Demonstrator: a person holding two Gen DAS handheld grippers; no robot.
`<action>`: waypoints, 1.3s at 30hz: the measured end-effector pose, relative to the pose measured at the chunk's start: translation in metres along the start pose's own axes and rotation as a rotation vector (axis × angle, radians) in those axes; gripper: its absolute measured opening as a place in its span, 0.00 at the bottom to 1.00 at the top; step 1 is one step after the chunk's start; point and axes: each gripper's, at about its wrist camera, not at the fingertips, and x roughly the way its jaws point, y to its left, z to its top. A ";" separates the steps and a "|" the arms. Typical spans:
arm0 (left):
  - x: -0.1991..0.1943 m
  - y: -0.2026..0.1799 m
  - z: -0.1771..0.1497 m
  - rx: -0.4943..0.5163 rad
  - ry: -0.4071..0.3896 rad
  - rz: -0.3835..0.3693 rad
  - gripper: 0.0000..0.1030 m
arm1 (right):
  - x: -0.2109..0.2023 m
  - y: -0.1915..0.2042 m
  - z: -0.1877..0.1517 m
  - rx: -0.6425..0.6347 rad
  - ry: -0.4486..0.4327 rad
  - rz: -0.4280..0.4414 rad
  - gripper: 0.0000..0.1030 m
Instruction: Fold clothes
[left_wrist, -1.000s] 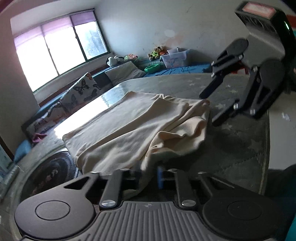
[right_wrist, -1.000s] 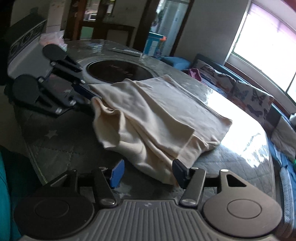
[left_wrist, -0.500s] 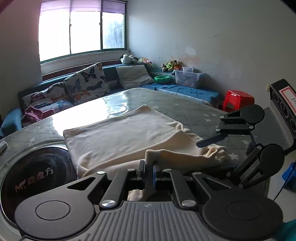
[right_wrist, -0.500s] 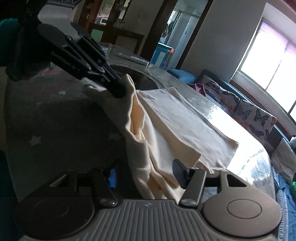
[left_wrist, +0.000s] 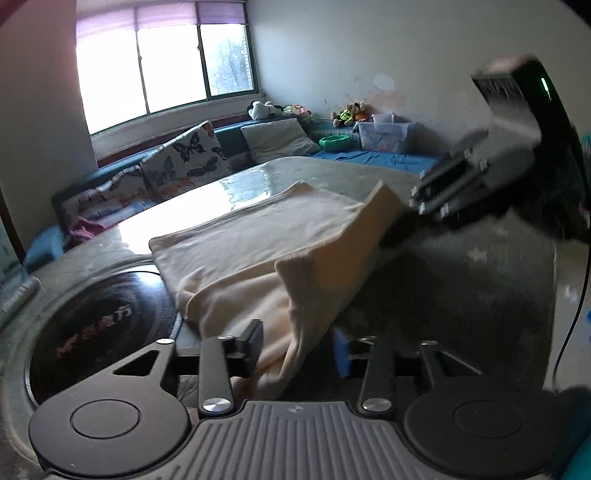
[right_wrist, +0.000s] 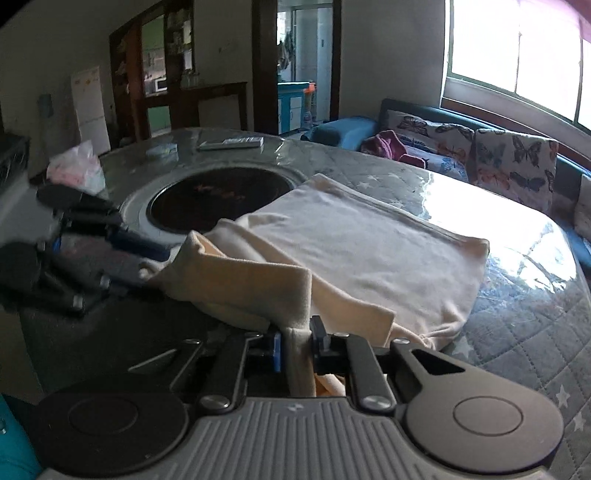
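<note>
Since half a second ago the left gripper (left_wrist: 297, 347) has opened wide with the cream garment (right_wrist: 354, 247) hanging loose between its fingers, the right gripper (right_wrist: 295, 341) has closed on a fold, beside the black disc (left_wrist: 92, 328) with unreadable red writing.

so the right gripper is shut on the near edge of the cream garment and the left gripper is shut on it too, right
Not quite. The right gripper is shut on the near edge of the cream garment, as the right wrist view shows. But the left gripper is open: in the left wrist view its fingers stand apart, with the cloth only hanging loosely between them.
</note>
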 end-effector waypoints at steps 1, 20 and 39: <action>0.001 -0.001 -0.002 0.010 0.002 0.009 0.43 | -0.001 0.000 0.001 0.003 -0.003 -0.002 0.13; -0.056 0.001 -0.005 0.011 -0.067 -0.063 0.05 | -0.053 0.031 -0.007 -0.043 -0.079 0.010 0.09; -0.061 0.030 0.046 -0.046 -0.140 -0.048 0.05 | -0.075 0.013 0.040 -0.061 -0.053 0.024 0.09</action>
